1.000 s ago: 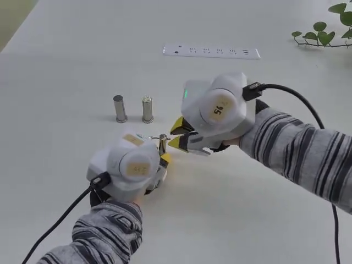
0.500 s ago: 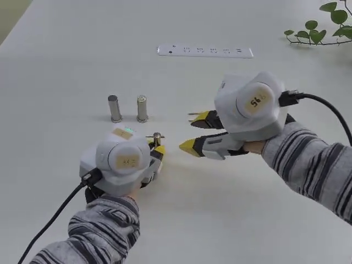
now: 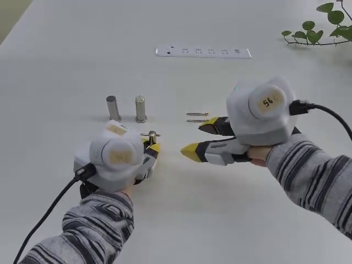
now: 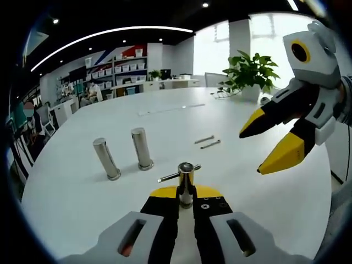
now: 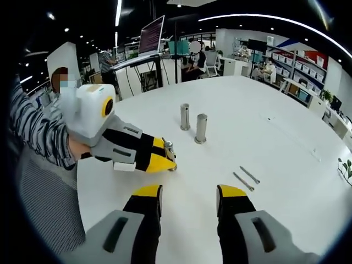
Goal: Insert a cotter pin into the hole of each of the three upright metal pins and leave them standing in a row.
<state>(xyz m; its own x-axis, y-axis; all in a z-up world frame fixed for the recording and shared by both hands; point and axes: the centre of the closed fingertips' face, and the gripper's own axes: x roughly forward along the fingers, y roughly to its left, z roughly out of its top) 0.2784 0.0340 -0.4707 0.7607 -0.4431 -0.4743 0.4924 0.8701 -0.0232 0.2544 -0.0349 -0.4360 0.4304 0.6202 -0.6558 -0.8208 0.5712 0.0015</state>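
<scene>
**Metal pin with a cotter pin through it, pinched in the left gripper**

Steel is showing between the yellow tips of the left gripper (image 4: 186, 193), whose jaws are pressing together on a metal pin (image 4: 186, 179) that is standing upright at the near left of the white table (image 3: 66, 55). A cotter pin (image 4: 171, 176) is sitting crosswise through the hole near the pin's top, sticking out mostly to its left.

Just beyond, on the far left side, two bare pins (image 3: 112, 108) (image 3: 140, 109) are standing upright side by side, a little apart from each other and from the held one.

To the right of them, two loose cotter pins (image 3: 197, 114) (image 3: 197, 120) are lying flat, parallel and close together.

Near those, the right gripper (image 3: 194, 137) is hovering with its jaws spread wide and nothing between them, its tips pointing left toward the held pin, apart from it.

Farther back, a white power strip (image 3: 203, 52) is lying on the table, and a leafy plant (image 3: 324, 25) is trailing in at the far right corner.
</scene>
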